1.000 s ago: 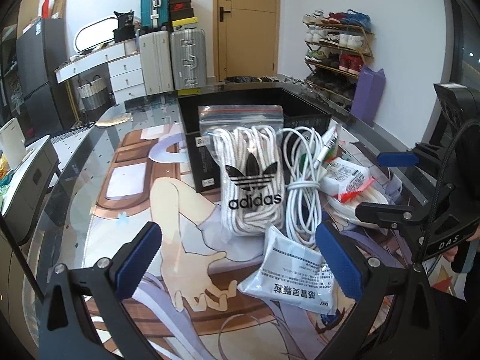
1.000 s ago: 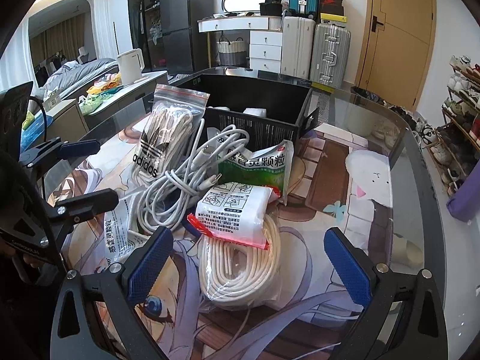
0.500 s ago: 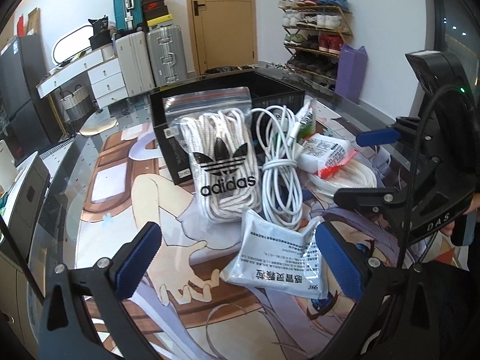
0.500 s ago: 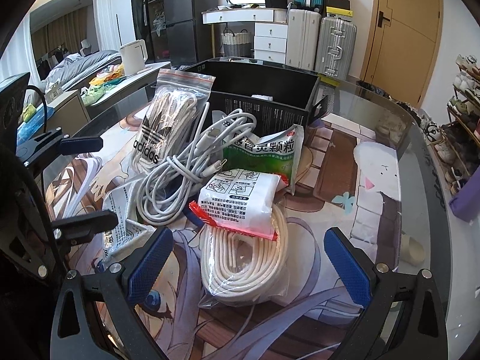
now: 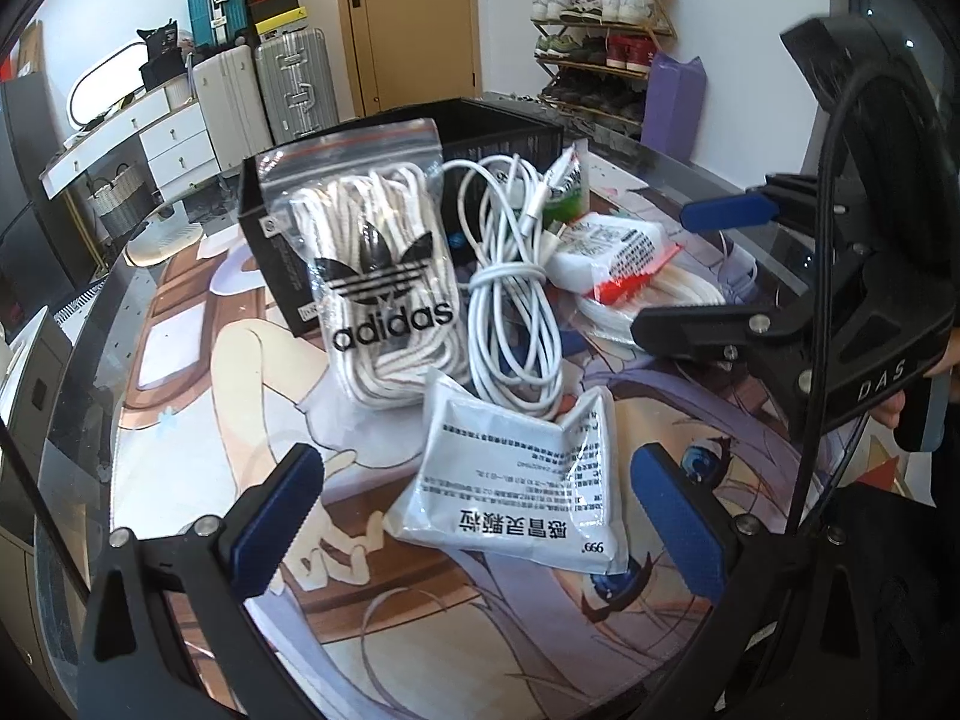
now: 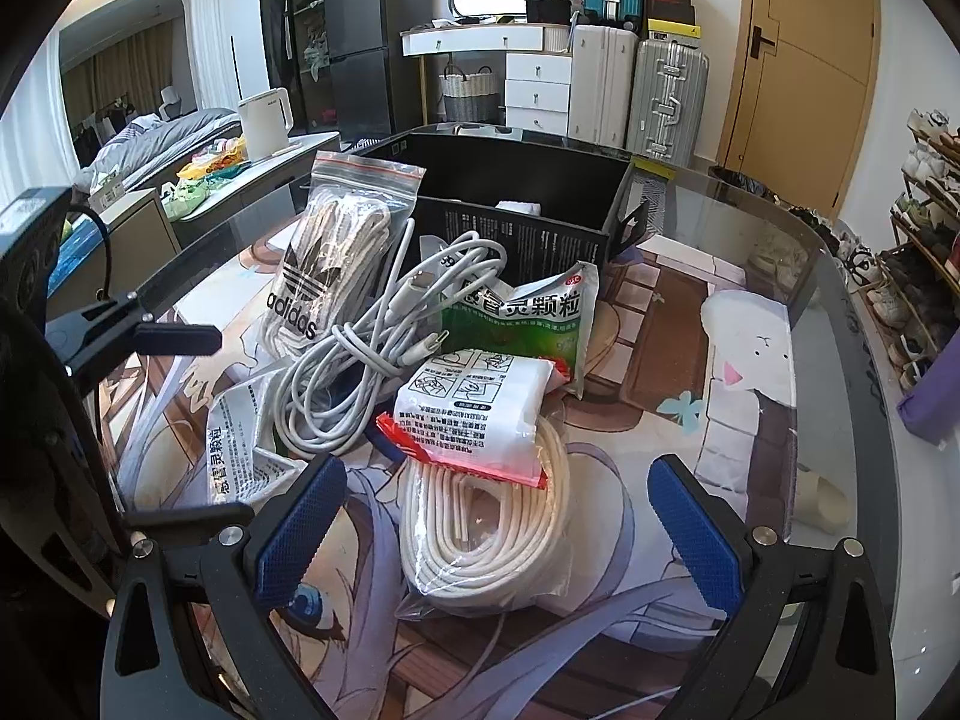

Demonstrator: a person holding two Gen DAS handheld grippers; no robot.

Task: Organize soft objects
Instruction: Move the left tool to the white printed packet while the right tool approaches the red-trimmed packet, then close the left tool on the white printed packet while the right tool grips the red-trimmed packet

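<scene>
- Glass surface [image 6: 774, 228] over a cartoon mat; suitcases [image 6: 666, 96], door behind.
- Bagged cords [image 5: 384, 276], cable [image 5: 516, 312], packets heaped before the black box [image 6: 528, 192].
- Both my tongs [image 5: 480, 522] [image 6: 498, 528] wide open, empty, closer than a second ago.

Glass-topped desk [image 6: 798, 276] over printed anime mat [image 5: 198, 420]. Between left fingers [image 5: 282, 516]: white sachet [image 5: 522, 480]. Beyond: adidas zip bag [image 5: 384, 276], white cable bundle [image 5: 516, 312], black box [image 6: 516, 192]. Between right fingers [image 6: 300, 528]: bagged cord coil [image 6: 486, 540]; green packet [image 6: 522, 324] beyond.
</scene>
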